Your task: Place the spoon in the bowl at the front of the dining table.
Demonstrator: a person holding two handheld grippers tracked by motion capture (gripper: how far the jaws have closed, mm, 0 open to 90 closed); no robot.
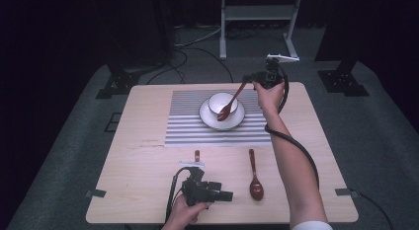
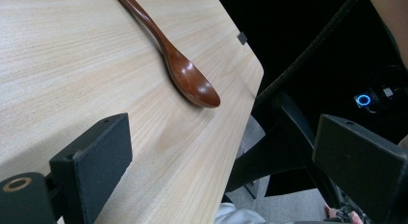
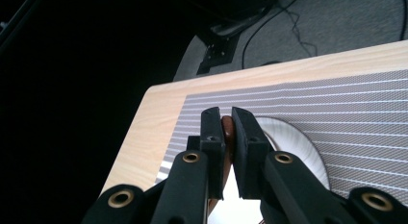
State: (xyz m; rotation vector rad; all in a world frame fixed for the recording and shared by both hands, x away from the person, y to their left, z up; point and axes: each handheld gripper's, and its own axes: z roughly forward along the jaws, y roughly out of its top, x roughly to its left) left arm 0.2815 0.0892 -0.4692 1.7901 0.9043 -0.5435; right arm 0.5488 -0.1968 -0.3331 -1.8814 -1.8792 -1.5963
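- Right tongs (image 1: 247, 81) are clamped tight on the handle of a brown wooden spoon (image 1: 231, 101), held above the far part of the table (image 1: 123, 190); in the right gripper view the two black jaws stand almost together with the reddish handle (image 3: 227, 132) pinched between them.
- From my right tongs that spoon slants down and to the left, and its head sits at the near right rim of the white bowl (image 1: 220, 102); I cannot tell whether it touches the rim.
- That bowl stands on a white plate (image 1: 210, 121), and the plate lies on the grey striped placemat (image 1: 183, 126) in the far middle of the table. I cannot make out anything else inside the bowl.
- My left tongs (image 1: 225, 195) are wide open and hold nothing, low over the near edge of the table, jaws pointing right.
- A second wooden spoon (image 1: 255, 176) lies flat on the bare wood just right of my left tongs, apart from them, head toward me and handle pointing far; in the left gripper view its head (image 2: 192, 84) lies ahead of the open jaws, not between them.
- A small brown piece (image 1: 197, 154) lies just beyond my left tongs; I cannot tell what it is.
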